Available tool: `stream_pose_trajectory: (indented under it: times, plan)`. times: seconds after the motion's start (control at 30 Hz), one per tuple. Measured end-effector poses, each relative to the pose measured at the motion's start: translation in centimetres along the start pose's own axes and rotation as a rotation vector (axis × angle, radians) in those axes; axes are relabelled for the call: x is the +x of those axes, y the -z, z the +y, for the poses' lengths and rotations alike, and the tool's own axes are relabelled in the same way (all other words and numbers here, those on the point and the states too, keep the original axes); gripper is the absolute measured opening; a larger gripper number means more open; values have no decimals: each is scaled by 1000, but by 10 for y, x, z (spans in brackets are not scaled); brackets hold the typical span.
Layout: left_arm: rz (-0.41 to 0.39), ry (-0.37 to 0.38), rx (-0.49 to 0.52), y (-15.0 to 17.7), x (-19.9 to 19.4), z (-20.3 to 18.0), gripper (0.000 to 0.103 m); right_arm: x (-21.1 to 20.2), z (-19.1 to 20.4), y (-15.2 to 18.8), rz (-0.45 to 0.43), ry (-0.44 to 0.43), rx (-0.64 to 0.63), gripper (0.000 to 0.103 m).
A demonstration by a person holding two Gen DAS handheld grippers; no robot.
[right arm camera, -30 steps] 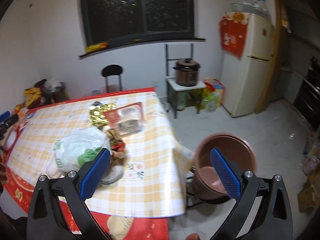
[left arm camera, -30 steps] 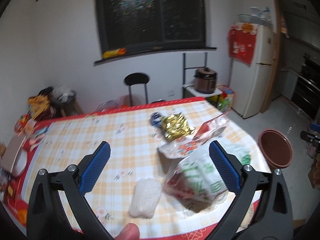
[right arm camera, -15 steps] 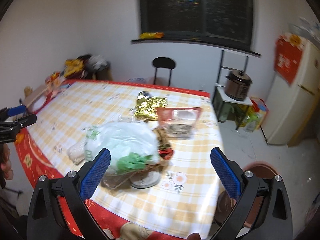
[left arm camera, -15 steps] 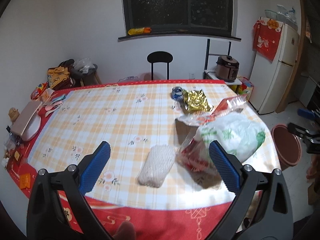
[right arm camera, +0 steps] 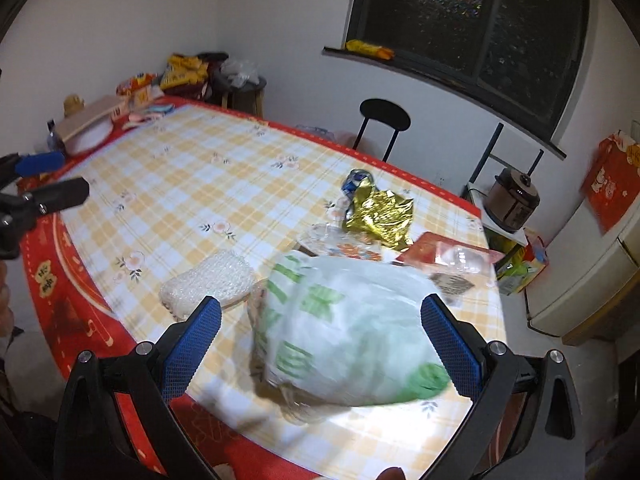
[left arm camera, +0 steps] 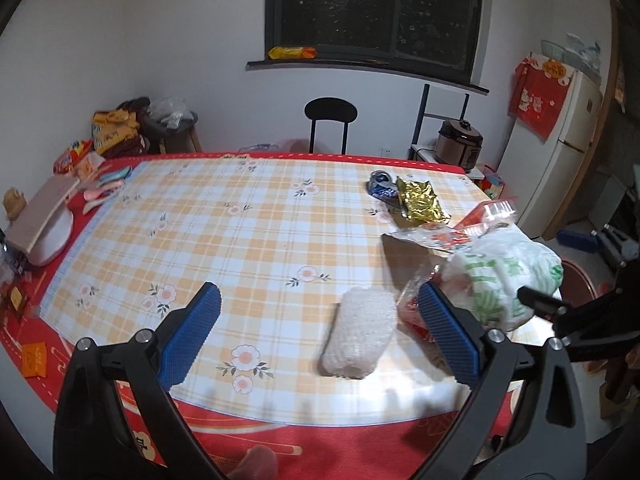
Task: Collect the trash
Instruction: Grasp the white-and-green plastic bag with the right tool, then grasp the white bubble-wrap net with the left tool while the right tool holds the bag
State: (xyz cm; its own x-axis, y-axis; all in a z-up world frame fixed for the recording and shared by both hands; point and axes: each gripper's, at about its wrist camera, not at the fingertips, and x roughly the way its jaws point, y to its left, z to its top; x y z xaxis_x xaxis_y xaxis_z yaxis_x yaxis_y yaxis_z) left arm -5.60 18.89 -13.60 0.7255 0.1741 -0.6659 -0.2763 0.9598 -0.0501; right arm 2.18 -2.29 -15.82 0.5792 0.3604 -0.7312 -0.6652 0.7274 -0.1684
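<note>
Left wrist: checked table (left arm camera: pixel 248 224), dark window (left arm camera: pixel 376 12).

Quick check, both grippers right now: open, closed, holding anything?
Left gripper: open, empty, above the table.
Right gripper: open, holding nothing; the white plastic bag sits between its fingers, ungripped.

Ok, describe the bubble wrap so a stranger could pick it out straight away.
Start at the table with the yellow checked cloth and go to its near edge, by the trash pile. The bubble wrap lies flat just left of the white and green bag. It is the only pale, bumpy, see-through wad there; its neighbours are printed or coloured.
</note>
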Motion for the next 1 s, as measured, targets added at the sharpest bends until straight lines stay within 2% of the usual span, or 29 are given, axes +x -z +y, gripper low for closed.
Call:
stream_pose_trajectory:
  times: [0.2, 0.4, 0.53, 0.6, 0.63, 0.77, 0.83, 0.87, 0.93, 1.0]
  plan:
    - [21, 26, -22, 6, 15, 28, 97, 36, 20, 0, 74, 202, -84, 98]
    - [44, 58, -22, 11, 30, 45, 97, 66, 27, 7, 177, 321, -138, 98]
    - [52, 84, -1, 12, 37, 49, 97, 72, 21, 9, 210, 358, -78, 98]
    - [58, 99, 10, 12, 42, 50, 97, 71, 18, 7, 210, 346, -56, 90]
    - [59, 105, 15, 12, 43, 50, 97, 70, 16, 6, 214, 339, -43, 79]
    - [62, 141, 38, 10, 48, 51, 96, 58, 5, 4, 199, 310, 33, 52]
    - [71, 167, 54, 8, 52, 48, 92, 49, 0, 2, 178, 292, 68, 44]
    - [77, 179, 62, 8, 54, 47, 86, 41, -4, 2, 164, 282, 94, 39]
    - [97, 209, 79, 7, 60, 42, 77, 30, -11, 2, 144, 268, 137, 35]
    - [113, 237, 91, 8, 65, 36, 73, 14, -20, 1, 107, 249, 194, 32]
